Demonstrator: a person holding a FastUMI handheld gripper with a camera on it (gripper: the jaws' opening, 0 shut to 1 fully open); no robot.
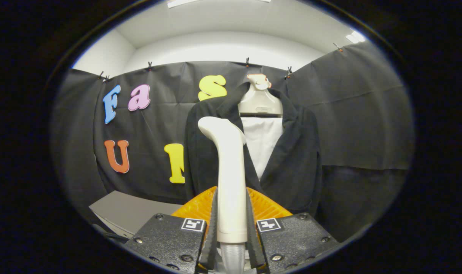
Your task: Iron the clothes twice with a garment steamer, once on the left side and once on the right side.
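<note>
Fig. 1. No legible txt, brand or no. on my feed.
(a) Two sq. b/w marker tags on the gripper (231, 192) body: left marker tag (193, 224) just beside the steamer handle (229, 160), right marker tag (269, 224) just beside it on the other side. Block patterns only; I can read no chars in them.
(b) Small raised plate (263, 110) on the hanger (259, 99), above and right of the steamer handle: too small for me to read.
NB: both fingers press on the steamer handle, which stands upright betw. them.
</note>
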